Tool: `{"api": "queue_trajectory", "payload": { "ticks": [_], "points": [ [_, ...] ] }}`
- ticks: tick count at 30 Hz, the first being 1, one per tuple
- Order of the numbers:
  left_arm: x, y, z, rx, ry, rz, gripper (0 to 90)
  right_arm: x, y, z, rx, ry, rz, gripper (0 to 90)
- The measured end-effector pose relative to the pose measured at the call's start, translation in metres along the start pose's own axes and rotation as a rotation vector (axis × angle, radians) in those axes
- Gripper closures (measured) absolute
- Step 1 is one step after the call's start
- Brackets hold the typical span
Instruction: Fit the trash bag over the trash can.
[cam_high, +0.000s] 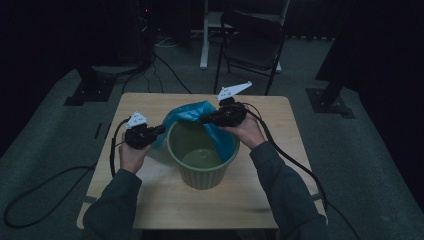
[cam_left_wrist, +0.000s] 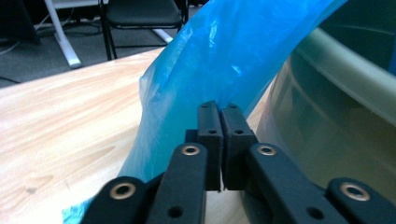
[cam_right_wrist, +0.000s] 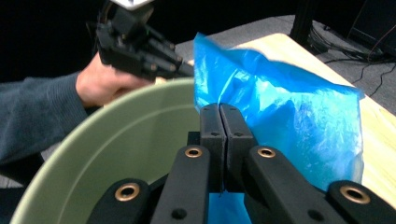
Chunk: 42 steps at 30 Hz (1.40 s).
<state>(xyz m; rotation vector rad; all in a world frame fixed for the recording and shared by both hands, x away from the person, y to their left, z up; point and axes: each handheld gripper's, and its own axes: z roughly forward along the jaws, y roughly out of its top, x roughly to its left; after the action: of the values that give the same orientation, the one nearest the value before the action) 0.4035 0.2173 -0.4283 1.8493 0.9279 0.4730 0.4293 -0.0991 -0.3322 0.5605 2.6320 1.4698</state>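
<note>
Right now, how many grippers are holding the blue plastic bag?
2. The left gripper pinches the blue plastic bag left of the green bin; the right gripper pinches it over the bin's far rim.

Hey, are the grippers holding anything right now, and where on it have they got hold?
Both hold the blue plastic bag. The left gripper pinches its edge beside the green bin; the right gripper pinches its edge above the bin's rim.

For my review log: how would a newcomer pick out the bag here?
On the light wooden table stands a ribbed pale-green plastic bin. Draped over its far rim is the thin blue plastic bag, pinched by both grippers, the one crinkly, translucent thing there.
</note>
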Motion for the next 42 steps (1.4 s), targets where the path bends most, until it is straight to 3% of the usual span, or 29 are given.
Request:
{"api": "queue_trajectory", "payload": {
  "ticks": [5, 11, 16, 22, 26, 28, 30, 32, 42],
  "points": [
    [0.000, 0.006, -0.001, -0.029, 0.002, -0.007, 90.0, 0.002, -0.009, -0.003, 0.028, -0.013, -0.004, 85.5],
    [-0.002, 0.017, -0.006, -0.062, 0.014, 0.013, 90.0, 0.001, -0.008, -0.011, 0.001, -0.024, -0.009, 64.1],
    [-0.004, 0.022, -0.008, -0.076, 0.016, 0.027, 90.0, 0.003, 0.001, -0.011, -0.018, -0.038, -0.020, 61.1],
    [-0.009, 0.029, -0.010, -0.089, 0.013, 0.049, 89.9, 0.008, 0.015, 0.005, -0.018, -0.040, -0.036, 59.4],
    [-0.013, 0.032, -0.010, -0.093, 0.011, 0.065, 89.9, 0.009, 0.022, 0.012, -0.020, -0.056, -0.030, 61.2],
    [-0.015, 0.033, -0.011, -0.092, 0.008, 0.074, 89.9, 0.008, 0.022, 0.013, -0.007, -0.060, -0.022, 69.4],
    [-0.017, 0.034, -0.013, -0.100, -0.007, 0.073, 89.9, 0.007, 0.017, 0.014, 0.043, -0.080, -0.023, 79.5],
    [-0.020, 0.036, -0.014, -0.101, -0.014, 0.083, 89.8, 0.008, 0.010, 0.012, 0.071, -0.088, -0.030, 84.4],
    [-0.035, 0.044, -0.015, -0.110, -0.037, 0.141, 89.8, 0.005, -0.015, 0.001, 0.119, -0.085, -0.014, 88.0]
  ]
}}
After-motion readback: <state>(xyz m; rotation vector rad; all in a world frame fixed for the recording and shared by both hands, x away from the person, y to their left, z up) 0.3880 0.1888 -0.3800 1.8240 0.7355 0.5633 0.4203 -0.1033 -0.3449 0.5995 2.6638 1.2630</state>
